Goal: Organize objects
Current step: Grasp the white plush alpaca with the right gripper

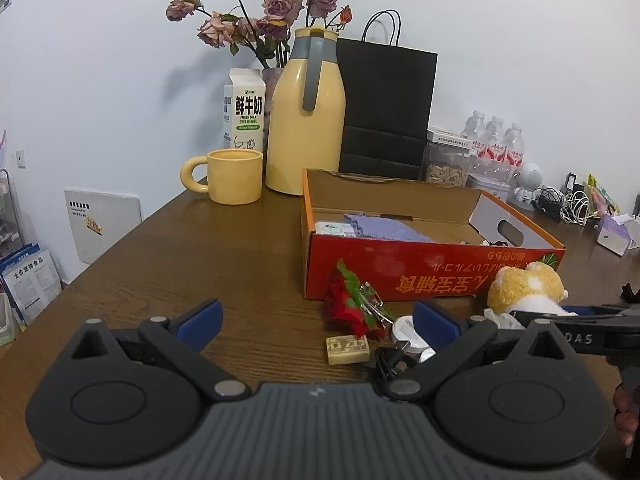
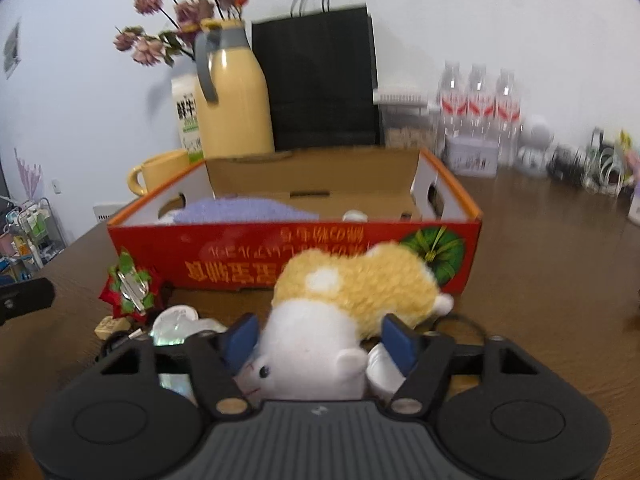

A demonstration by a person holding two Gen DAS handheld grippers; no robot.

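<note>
A yellow and white plush hamster lies on the table in front of the red cardboard box. My right gripper has its blue pads on both sides of the plush and is shut on it. The plush also shows in the left wrist view, with the right gripper's finger across it. My left gripper is open and empty above the table. A red flower clip, a small wooden block, a white round case and a black cable lie before the box. A purple cloth lies inside it.
A yellow mug, a milk carton, a yellow thermos jug, a vase of dried roses and a black paper bag stand behind the box. Water bottles, a jar and cables sit at the back right.
</note>
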